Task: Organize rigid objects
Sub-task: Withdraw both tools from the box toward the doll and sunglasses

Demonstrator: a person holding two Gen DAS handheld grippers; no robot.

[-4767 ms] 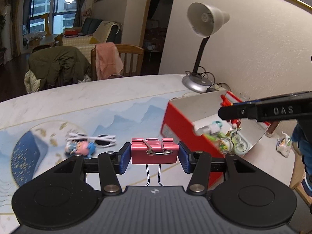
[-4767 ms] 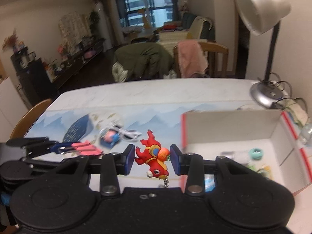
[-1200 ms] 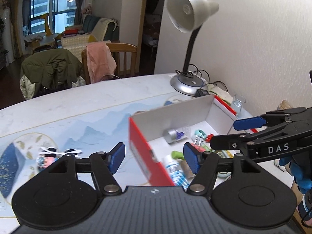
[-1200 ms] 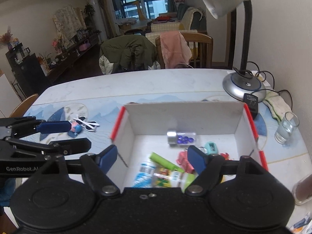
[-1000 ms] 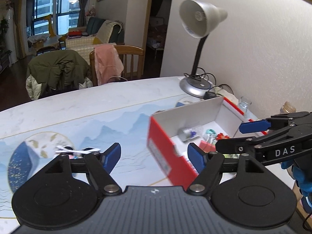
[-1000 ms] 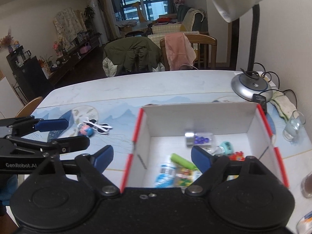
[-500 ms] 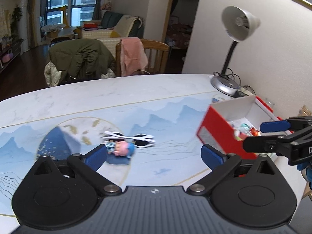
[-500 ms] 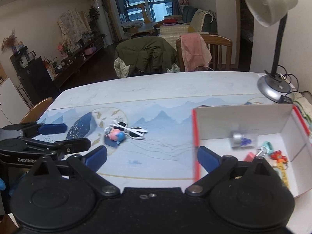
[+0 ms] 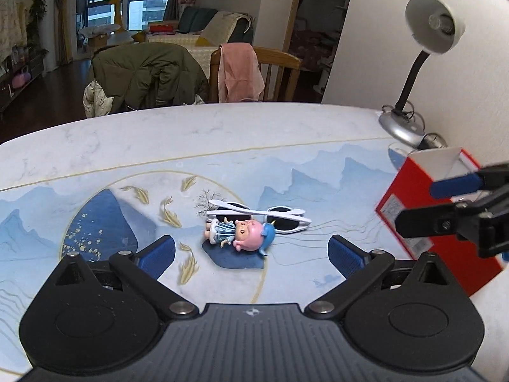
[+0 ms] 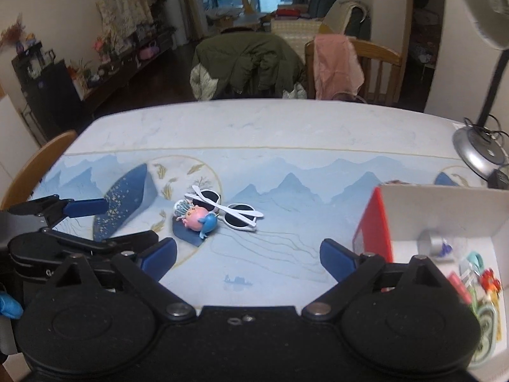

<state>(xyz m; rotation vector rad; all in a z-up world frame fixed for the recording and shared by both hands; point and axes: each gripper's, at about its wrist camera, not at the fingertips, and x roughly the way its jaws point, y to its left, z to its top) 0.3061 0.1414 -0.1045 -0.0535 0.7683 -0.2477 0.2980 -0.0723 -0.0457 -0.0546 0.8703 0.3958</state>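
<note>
A small doll (image 9: 240,234) with a pink face and blue hair lies on the table, touching white sunglasses (image 9: 280,219) just behind it. My left gripper (image 9: 251,254) is open and empty, a short way in front of the doll. My right gripper (image 10: 248,254) is open and empty, to the right of the doll (image 10: 197,216) and sunglasses (image 10: 229,210). A red box with a white inside (image 10: 375,222) at the right holds several small items. The left gripper's fingers (image 10: 86,207) show at the left of the right wrist view.
A desk lamp (image 9: 404,127) stands at the table's far right by the wall. Chairs with a green coat (image 9: 149,76) and a pink cloth (image 9: 238,73) stand behind the table. The right gripper's fingers (image 9: 455,187) reach in beside the red box (image 9: 423,222).
Both grippers let go of the binder clip and red toy over the box, then swung left to face the doll and sunglasses. Both jaws stand wider open.
</note>
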